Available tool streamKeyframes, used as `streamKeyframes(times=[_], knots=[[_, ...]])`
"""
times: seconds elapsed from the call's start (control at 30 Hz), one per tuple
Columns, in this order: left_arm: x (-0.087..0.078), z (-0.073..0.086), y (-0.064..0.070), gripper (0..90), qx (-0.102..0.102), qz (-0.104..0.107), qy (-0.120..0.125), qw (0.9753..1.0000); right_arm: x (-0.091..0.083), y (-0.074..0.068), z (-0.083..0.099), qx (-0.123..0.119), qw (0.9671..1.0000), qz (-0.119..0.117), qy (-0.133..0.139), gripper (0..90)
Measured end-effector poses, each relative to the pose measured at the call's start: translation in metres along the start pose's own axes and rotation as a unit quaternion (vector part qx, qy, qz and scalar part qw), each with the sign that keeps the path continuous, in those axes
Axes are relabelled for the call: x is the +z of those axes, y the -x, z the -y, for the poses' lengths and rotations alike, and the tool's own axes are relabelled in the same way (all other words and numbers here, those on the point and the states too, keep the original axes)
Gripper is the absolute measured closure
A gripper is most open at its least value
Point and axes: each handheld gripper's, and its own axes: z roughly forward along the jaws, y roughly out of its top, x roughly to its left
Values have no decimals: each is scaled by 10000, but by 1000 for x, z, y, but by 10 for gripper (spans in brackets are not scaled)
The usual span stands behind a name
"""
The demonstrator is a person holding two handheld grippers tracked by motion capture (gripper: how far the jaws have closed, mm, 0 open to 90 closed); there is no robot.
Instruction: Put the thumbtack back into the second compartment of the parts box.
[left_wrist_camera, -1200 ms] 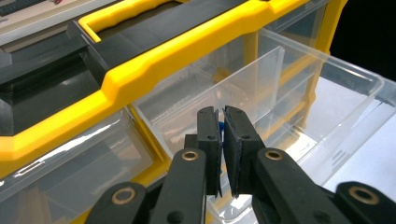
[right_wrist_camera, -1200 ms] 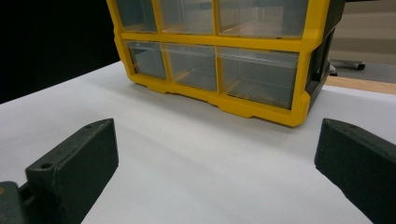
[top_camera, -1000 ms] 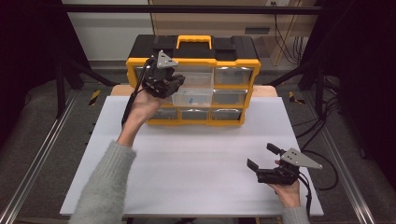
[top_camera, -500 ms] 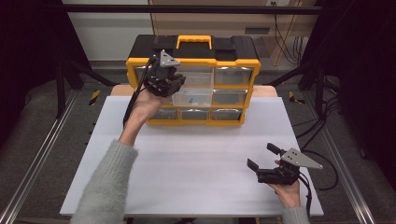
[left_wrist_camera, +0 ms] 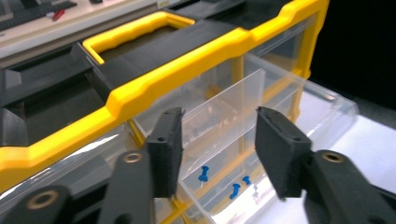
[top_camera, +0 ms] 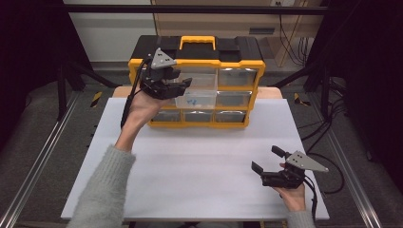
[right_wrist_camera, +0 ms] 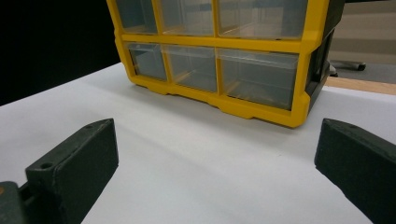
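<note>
- Clear drawer (top_camera: 196, 98) pulled partway out of the middle row of the yellow-and-black organizer (top_camera: 237, 64) at the tabletop's (top_camera: 190, 161) far edge.
- Blue pushpins (left_wrist_camera: 203, 174) lying in the drawer; exact count hard to make out through the clear plastic.
- Left tool (top_camera: 183, 84) raised at the drawer, jaws apart at a middling gap, gripping nothing; drawer's clear divider (left_wrist_camera: 219, 105) between them in the left gripper view.
- Left-hand drawers mostly hidden behind that hand.
- Right tool (top_camera: 267, 163) low over the near right tabletop, jaws wide, empty, well apart from the organizer.
</note>
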Motion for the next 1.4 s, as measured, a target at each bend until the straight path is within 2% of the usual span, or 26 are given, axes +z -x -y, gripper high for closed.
streamKeyframes(times=[0.07, 0.13, 0.2, 0.23, 0.33, 0.5, 0.53, 0.57, 0.77, 0.9, 0.93, 0.97, 1.07, 1.13, 1.2, 1.23, 1.3, 1.33, 1.4], knots=[[-6, 1, 1, 441, -19, 21, 129, 9999, 0, 0, 0, -7, 10000, 11, 2, 3], [-10, 2, 2, 403, 9, 100, 155, 9998, -1, -1, -1, 94, 9999, 31, -28, 3], [-16, 4, 3, 354, 21, 58, 252, 9997, -1, -2, -1, 160, 9999, -2, -4, 3], [-18, 5, 4, 343, 27, 68, 289, 9996, -1, -1, 0, 79, 10000, 36, -33, 3], [-26, 9, 6, 293, 16, 146, 401, 9991, -1, -1, 0, 88, 10000, 37, -29, 3], [-34, 18, 10, 207, 32, 209, 438, 9988, 0, -1, 0, 65, 10000, 29, -20, 3], [-35, 21, 10, 191, 40, 213, 464, 9987, 0, 1, 1, -64, 10000, 10, -30, 3], [-36, 22, 11, 170, 25, 220, 458, 9987, 0, -1, 0, 109, 9999, 25, -34, 3], [-40, 34, 15, 69, 34, 276, 521, 9983, 0, -1, 0, 116, 9999, 42, -28, 3], [-44, 43, 19, 46, -14, 358, 532, 9979, -1, -1, -1, 183, 9998, 9, 6, 3], [-45, 45, 20, 43, 1, 359, 535, 9979, -1, 0, 0, 93, 9999, 40, -6, 3], [-46, 48, 20, 41, 51, 325, 552, 9979, -1, 0, 0, 100, 9999, 34, -11, 3], [-49, 55, 22, 34, -12, 384, 587, 9975, 0, -1, 0, 141, 9999, 37, -4, 3], [-50, 62, 23, 34, -43, 423, 644, 9970, -1, 0, 0, 116, 9999, 31, -10, 3], [-50, 69, 24, 34, -94, 462, 663, 9967, -1, 2, 1, -15, 10000, 19, -14, 3], [-50, 71, 24, 34, -115, 469, 668, 9966, -1, 2, 1, 46, 10000, 31, -48, 3], [-50, 76, 25, 34, -138, 471, 677, 9965, -1, 3, 1, -3, 10000, 3, -43, 3], [-50, 78, 25, 34, -173, 487, 685, 9963, -1, 1, 1, 114, 9999, 43, -78, 3], [-49, 82, 26, 34, -171, 501, 663, 9964, -1, 0, 1, 148, 9999, 43, -60, 3]])
